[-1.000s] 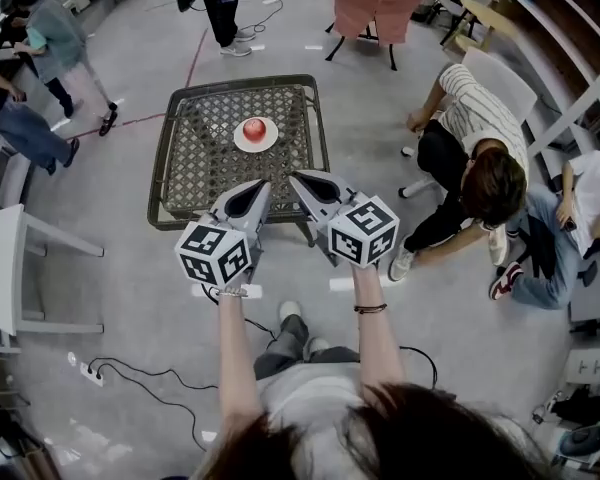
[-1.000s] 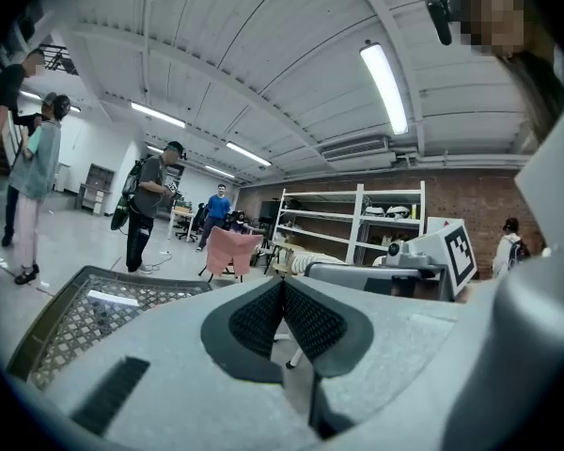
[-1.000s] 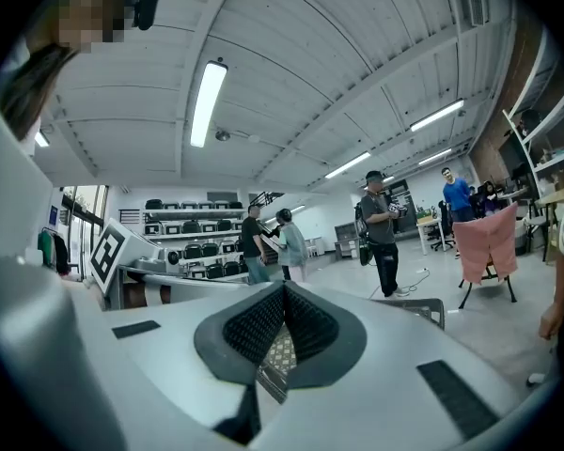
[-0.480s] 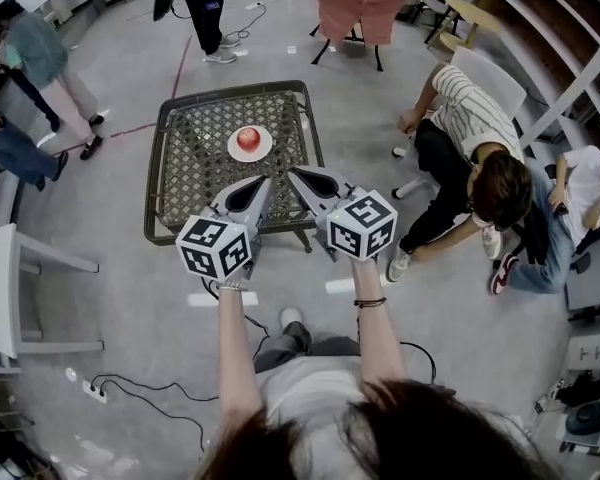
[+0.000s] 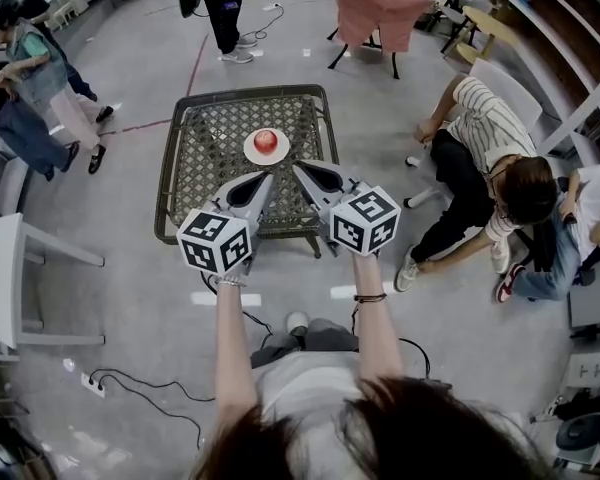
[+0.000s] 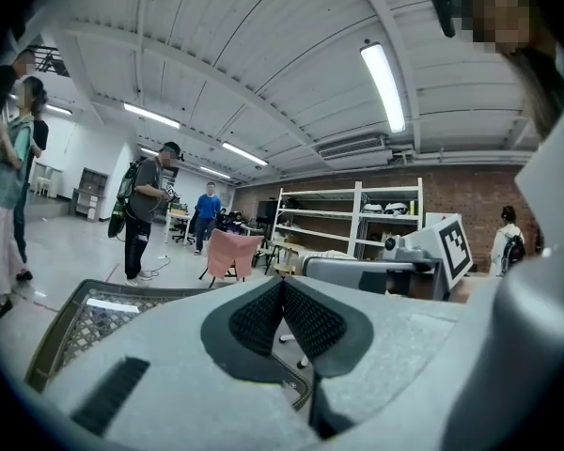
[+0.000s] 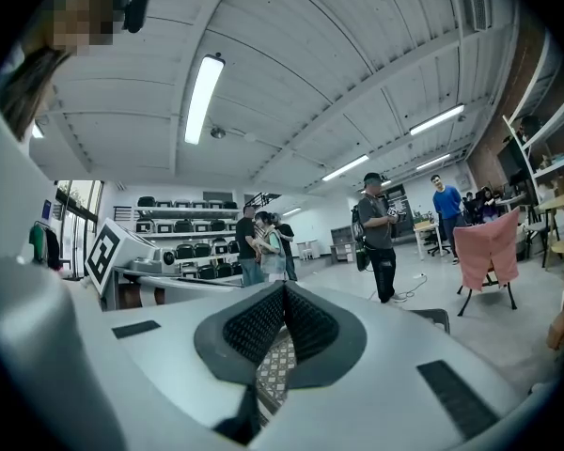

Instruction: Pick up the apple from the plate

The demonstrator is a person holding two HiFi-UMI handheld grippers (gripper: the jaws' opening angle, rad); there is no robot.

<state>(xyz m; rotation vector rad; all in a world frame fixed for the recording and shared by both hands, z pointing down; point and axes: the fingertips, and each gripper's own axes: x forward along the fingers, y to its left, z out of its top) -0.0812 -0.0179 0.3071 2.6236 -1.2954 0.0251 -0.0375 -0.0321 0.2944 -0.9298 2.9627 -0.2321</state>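
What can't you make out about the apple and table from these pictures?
- Head view: apple too small to show stem or blemishes.
- Both gripper views: apple and plate absent; each gripper's own body fills the lower frame.
- Head view: table near edge partly covered by left gripper and right gripper.

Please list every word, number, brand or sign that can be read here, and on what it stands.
None can be read in any view.
Marker cubes: only black-and-white square patterns, no letters.
Floor strip: too small to tell.
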